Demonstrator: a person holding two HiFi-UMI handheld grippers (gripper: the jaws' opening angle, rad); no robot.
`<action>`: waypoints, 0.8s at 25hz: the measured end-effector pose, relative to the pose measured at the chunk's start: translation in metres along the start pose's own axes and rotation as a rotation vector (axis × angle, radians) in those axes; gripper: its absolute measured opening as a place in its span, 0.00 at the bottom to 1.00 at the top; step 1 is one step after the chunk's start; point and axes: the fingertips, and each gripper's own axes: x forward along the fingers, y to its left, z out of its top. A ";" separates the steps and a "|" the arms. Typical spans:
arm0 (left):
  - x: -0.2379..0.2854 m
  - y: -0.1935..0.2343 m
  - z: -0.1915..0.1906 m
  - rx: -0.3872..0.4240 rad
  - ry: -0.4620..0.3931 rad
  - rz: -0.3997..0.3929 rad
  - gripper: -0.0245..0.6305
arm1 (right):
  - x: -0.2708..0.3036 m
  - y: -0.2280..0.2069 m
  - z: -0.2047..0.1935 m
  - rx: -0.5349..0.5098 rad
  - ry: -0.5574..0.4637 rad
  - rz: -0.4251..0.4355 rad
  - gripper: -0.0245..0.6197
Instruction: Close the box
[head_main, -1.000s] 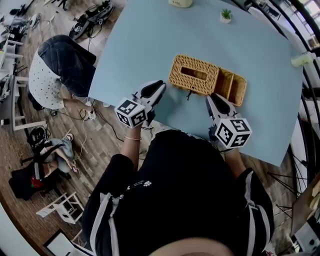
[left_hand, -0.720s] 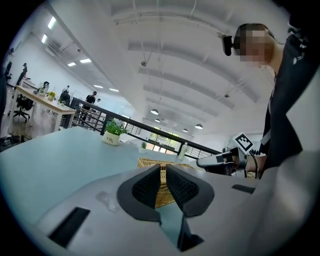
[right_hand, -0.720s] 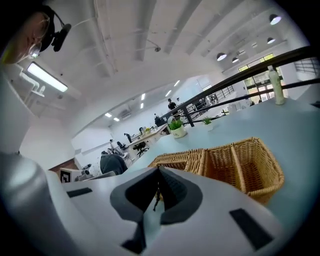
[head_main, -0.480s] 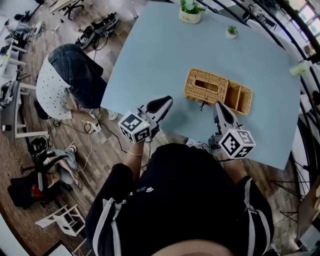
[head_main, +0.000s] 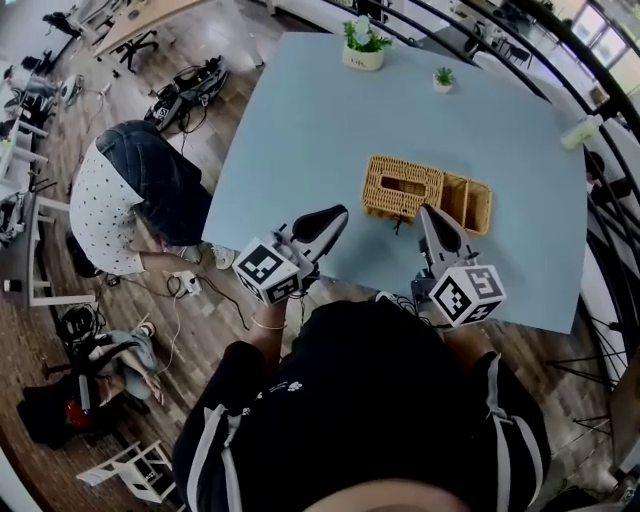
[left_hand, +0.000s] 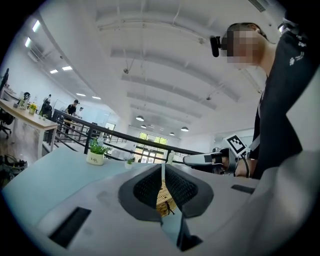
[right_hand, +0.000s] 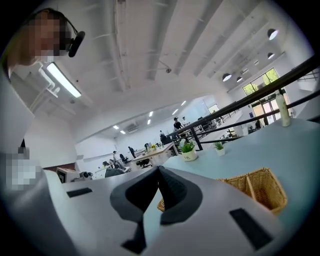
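Note:
The wicker box (head_main: 403, 187) sits on the light blue table (head_main: 300, 130), its slotted lid lying flat on top, with two open wicker compartments (head_main: 468, 200) joined at its right. A small dark tie (head_main: 397, 224) hangs at its front. My left gripper (head_main: 335, 213) hovers near the table's front edge, left of the box, shut and empty. My right gripper (head_main: 427, 212) hovers just before the box's right part, also shut on nothing. The box (left_hand: 162, 200) shows behind the left gripper (left_hand: 162, 167). In the right gripper view it (right_hand: 250, 187) lies beyond the right gripper (right_hand: 159, 170).
A potted plant (head_main: 362, 45) and a smaller one (head_main: 443, 76) stand at the table's far edge, and a bottle (head_main: 580, 130) is at the far right. A person (head_main: 120, 170) crouches on the floor left of the table. A railing runs behind.
Both grippers have risen and drawn back from the box, which now looks smaller and farther. The left jaws went from a narrow gap to shut.

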 end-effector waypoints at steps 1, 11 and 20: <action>-0.001 -0.002 0.000 -0.007 -0.001 -0.001 0.08 | -0.001 0.001 0.001 -0.002 -0.002 0.005 0.04; 0.003 -0.013 0.003 -0.005 0.011 -0.029 0.08 | -0.010 0.004 0.007 -0.016 -0.009 0.008 0.04; 0.002 -0.024 0.001 0.020 0.017 -0.045 0.08 | -0.021 0.002 0.003 -0.006 -0.012 -0.006 0.04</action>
